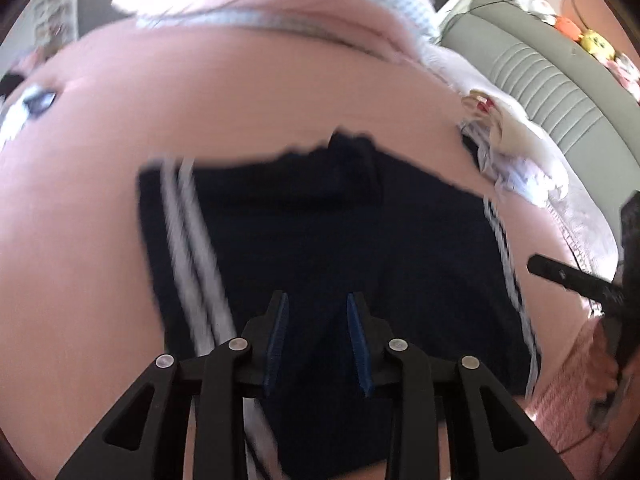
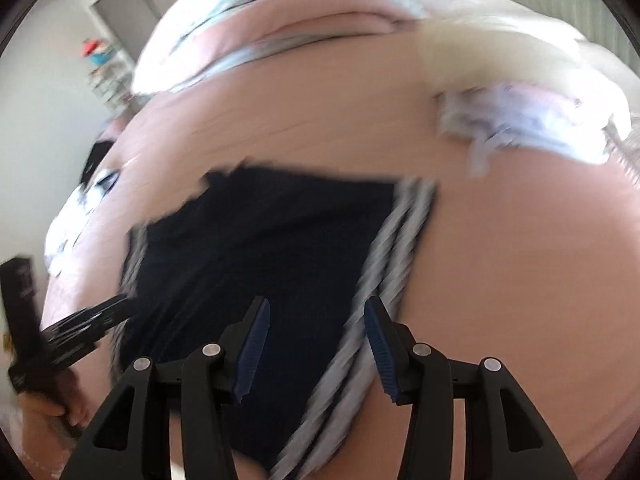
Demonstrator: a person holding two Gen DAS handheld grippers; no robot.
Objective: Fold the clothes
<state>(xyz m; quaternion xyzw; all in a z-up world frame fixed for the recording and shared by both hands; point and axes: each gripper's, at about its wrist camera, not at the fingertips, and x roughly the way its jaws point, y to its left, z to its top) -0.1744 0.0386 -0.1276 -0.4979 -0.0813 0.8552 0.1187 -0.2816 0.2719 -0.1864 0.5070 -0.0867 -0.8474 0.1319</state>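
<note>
Left gripper (image 1: 316,300) jaws released | right gripper (image 2: 318,304) jaws released | navy shorts (image 1: 328,240) flat, pink bedsheet (image 1: 80,260) bare around.

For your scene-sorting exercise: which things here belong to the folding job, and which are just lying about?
Job:
navy striped shorts
left tongs, open
right tongs, open

Lying about:
pale crumpled clothes
folded quilt
pink bedsheet

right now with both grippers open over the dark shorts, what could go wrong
1. The left gripper is open over plain dark fabric of the shorts; closing there may pinch only the top layer, or the pink sheet too.
2. The right gripper sits near the striped edge; an off-centre grab could skew the fold.
3. The pale clothes pile lies close and might snag.
</note>
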